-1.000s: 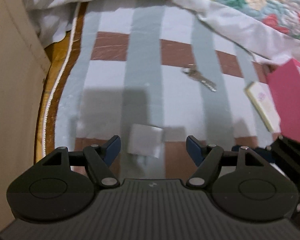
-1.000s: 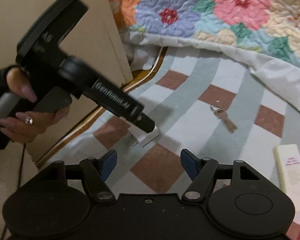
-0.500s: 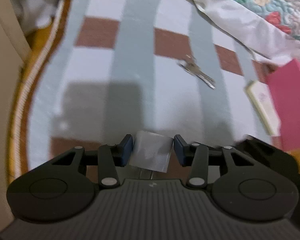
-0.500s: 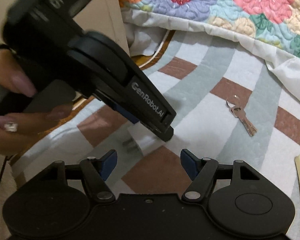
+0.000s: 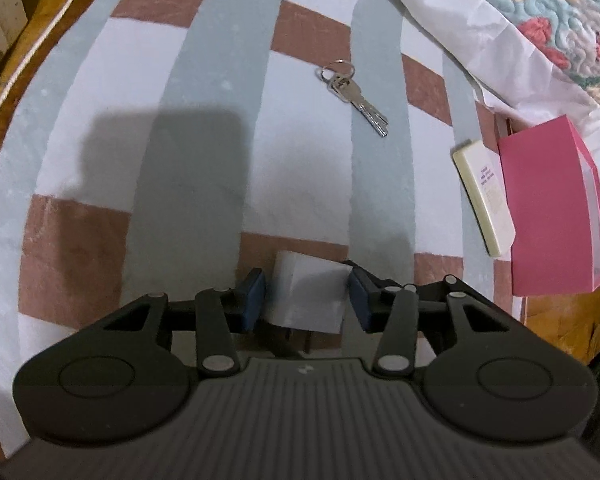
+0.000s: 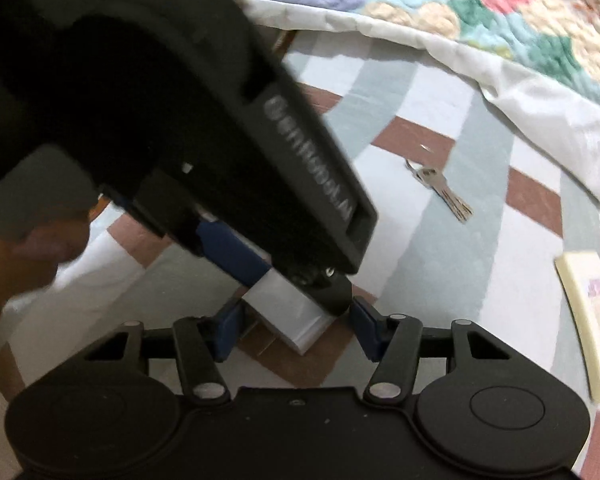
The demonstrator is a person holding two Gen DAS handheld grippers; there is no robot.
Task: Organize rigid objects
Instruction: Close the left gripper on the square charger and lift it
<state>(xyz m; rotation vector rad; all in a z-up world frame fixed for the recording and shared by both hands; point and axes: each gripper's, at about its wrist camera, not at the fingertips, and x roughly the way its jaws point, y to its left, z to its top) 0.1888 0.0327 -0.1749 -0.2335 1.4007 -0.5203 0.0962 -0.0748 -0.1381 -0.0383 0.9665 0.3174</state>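
A white plug adapter with metal prongs sits between the blue pads of my left gripper, which is shut on it just above the striped blanket. In the right wrist view the same adapter is held by the left gripper, which crosses the frame from the upper left. My right gripper is open, its pads either side of the adapter's lower end. A key on a ring lies farther ahead and also shows in the right wrist view.
A cream booklet lies beside a pink box at the right. A floral quilt with a white edge covers the far right. The blanket's corded edge and a wooden surface run along the left.
My left gripper closed on the white adapter and carried it forward and right. My right gripper moved in until its open pads flank the adapter.
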